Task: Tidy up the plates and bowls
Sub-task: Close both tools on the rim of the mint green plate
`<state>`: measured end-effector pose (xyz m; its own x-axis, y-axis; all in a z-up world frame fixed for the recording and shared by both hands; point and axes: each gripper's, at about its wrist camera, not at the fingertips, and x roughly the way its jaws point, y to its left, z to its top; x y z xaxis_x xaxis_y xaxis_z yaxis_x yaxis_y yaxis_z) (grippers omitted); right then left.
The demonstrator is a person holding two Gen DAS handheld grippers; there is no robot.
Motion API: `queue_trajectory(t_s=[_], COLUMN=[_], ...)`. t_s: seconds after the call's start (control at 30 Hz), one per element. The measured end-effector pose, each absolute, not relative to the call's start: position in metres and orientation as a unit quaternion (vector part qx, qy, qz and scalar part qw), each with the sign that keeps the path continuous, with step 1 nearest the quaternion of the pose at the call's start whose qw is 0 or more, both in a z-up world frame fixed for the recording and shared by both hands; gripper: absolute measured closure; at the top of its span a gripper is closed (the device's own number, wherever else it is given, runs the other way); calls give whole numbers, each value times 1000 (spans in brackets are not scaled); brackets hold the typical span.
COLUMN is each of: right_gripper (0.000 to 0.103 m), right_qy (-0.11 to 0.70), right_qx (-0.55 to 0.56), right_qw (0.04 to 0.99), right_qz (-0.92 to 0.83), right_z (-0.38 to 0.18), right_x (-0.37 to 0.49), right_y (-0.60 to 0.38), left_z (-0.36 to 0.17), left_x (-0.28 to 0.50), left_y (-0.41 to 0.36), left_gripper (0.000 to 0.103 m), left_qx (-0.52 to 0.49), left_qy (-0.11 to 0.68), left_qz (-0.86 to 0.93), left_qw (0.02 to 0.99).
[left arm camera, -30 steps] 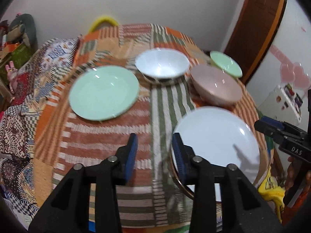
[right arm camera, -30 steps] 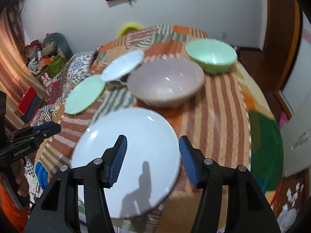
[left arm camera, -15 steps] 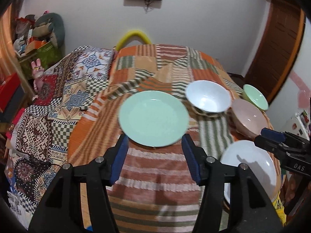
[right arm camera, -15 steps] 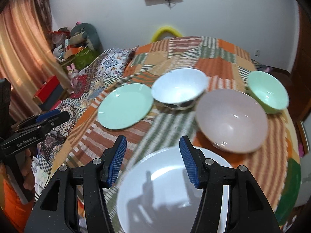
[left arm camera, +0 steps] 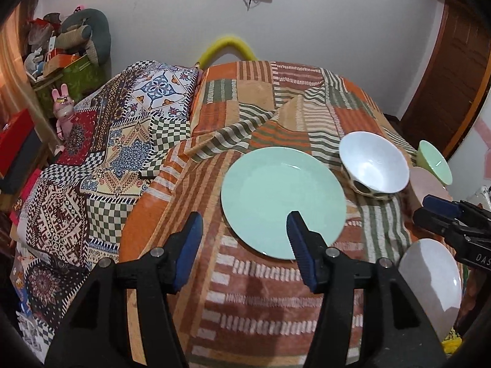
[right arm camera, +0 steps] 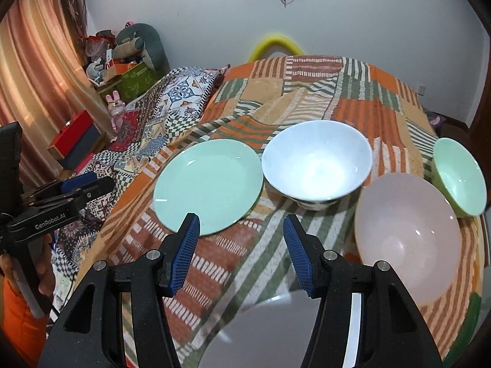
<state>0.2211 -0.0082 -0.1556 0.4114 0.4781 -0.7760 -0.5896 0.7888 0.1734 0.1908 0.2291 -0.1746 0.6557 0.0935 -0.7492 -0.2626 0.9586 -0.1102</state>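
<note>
Both hovering empty with jaws parted, the left gripper (left arm camera: pixel 244 234) and right gripper (right arm camera: pixel 241 234) are lining up near the green plate (left arm camera: pixel 284 202), seemingly to stack it.

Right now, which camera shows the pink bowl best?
The right wrist view: the pink bowl shows whole, rim and inside. In the left wrist view only a sliver shows at the right edge, behind the white bowl.

Left gripper (left arm camera: pixel 244 233) swung from white plate (left arm camera: pixel 429 282) over to near rim of green plate (left arm camera: pixel 282 199); jaws just opened wider, nothing between them. Right gripper (right arm camera: pixel 241 233) pulled back off white plate, now over striped cloth (right arm camera: pixel 245 263).
</note>
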Motion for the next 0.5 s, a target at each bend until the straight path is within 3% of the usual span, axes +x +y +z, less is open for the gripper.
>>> queue_trajectory(t_s=[0.5], right_gripper=[50], right_qy=[496], right_qx=[-79], right_qw=[802], right_qz=[322], right_z=[-197], right_x=[261], right_y=[28], left_z=[-221], left_x=[242], left_y=[262], left_gripper=[47], left_qx=[-112], left_qy=[428], left_qz=[86], left_qw=[893])
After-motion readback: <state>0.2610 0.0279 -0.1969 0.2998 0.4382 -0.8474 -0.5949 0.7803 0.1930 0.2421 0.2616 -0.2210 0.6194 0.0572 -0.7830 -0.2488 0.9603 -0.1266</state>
